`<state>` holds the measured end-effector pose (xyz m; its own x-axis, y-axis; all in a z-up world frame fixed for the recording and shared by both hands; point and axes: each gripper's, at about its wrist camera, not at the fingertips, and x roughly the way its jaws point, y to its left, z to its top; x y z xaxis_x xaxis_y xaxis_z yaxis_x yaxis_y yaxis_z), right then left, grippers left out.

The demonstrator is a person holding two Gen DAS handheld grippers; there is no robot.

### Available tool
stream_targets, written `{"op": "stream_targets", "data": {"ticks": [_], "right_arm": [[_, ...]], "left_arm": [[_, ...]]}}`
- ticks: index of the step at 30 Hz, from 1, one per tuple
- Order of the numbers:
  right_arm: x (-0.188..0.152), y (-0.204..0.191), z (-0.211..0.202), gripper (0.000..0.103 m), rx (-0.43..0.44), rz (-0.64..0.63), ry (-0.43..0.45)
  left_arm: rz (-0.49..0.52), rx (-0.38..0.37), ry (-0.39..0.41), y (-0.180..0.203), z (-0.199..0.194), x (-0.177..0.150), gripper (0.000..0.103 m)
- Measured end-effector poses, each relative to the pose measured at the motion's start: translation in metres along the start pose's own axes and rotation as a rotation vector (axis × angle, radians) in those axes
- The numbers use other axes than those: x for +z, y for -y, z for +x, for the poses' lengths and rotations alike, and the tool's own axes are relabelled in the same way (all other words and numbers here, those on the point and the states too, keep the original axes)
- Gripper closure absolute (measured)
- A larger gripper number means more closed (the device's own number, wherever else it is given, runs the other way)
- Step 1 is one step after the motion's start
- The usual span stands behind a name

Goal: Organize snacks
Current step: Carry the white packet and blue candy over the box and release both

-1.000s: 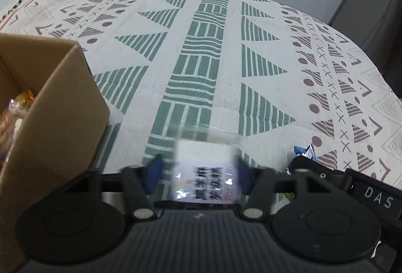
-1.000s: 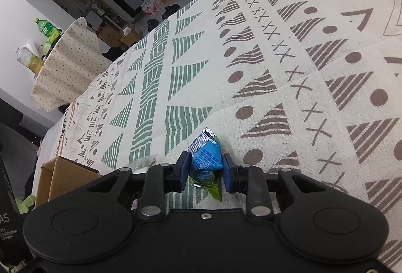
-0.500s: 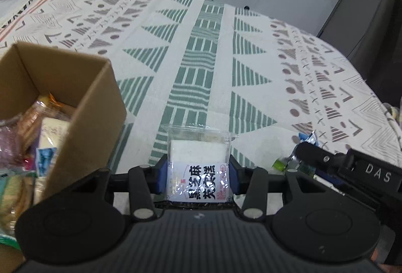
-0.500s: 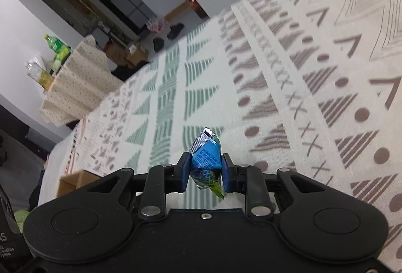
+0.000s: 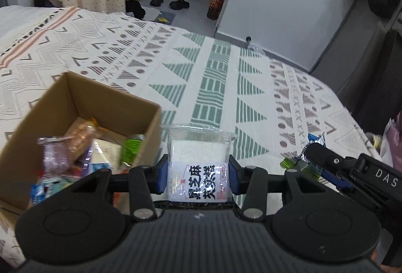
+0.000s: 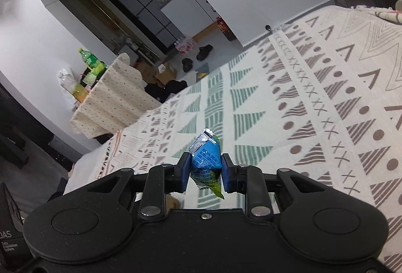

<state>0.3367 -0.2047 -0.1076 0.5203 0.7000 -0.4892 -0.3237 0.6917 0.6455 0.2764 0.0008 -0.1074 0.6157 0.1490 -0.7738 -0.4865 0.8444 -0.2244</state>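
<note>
**Both grippers loaded, box rim on my left**

My left gripper (image 5: pixel 198 178) has its blue pads pressed on both sides of a clear packet of white rice cake (image 5: pixel 198 160) printed with black characters. The packet stands upright between the jaws, its crimped top edge free above the pads and clear of the cloth.

My right gripper (image 6: pixel 205 172) pinches a small blue-and-green snack sachet (image 6: pixel 206 165); the silver crimp pokes up past the pads and a green corner hangs below them. In the left wrist view this gripper (image 5: pixel 305 160) sits off to the right, well apart from the left one.

The cardboard box (image 5: pixel 148 132) is open-topped, just left of the left pads. Its near right corner is the closest edge to the rice cake packet. Inside I see several wrapped snacks (image 5: pixel 75 150), piled and partly blurred.

The patterned tablecloth (image 5: pixel 213 87) ahead of both grippers is bare and flat up to the far table edge. Beyond that edge the floor holds shoes (image 5: pixel 170 1), and a second table under a dotted cloth (image 6: pixel 110 94) stands further off.
</note>
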Motion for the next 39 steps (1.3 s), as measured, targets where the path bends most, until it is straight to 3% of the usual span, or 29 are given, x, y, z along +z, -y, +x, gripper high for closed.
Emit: {"op": "stream_targets", "data": {"ticks": [21,39], "right_arm": [[-0.023,-0.09,-0.013,0.078,0.106,-0.159,0.008],[-0.045,-0.14,0.028,0.078,0.115,-0.239,-0.051]], "left_arm": [[-0.111,0.054,0.099,-0.085,-0.075,0.02,0.058],[-0.191,0.029,0.046,-0.144,-0.055,0.033,0.058]]}}
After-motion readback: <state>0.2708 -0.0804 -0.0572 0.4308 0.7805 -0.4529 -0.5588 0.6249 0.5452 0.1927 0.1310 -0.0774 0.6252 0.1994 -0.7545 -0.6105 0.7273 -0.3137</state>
